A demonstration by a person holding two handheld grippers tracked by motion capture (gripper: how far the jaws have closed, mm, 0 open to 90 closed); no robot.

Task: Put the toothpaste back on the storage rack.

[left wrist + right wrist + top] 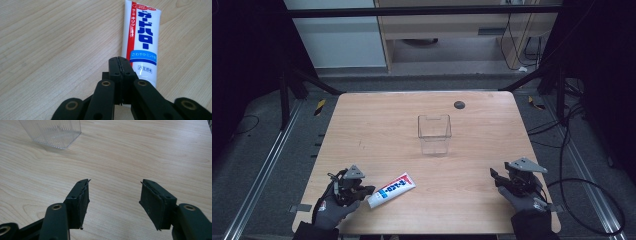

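Tube: white plastic toothpaste tube (141,42), flat, red stripe, blue lettering.
Tube position: lying just ahead of the left gripper (119,59), long axis running away from its tips.
Left gripper: black jaws pressed together, nothing between.
Right gripper (113,195): jaws apart, empty.
Container: clear ribbed plastic box (434,133), ahead of right gripper.
Surface: pale wood-grain table (377,130).
Room: grey floor, black cables (584,185).
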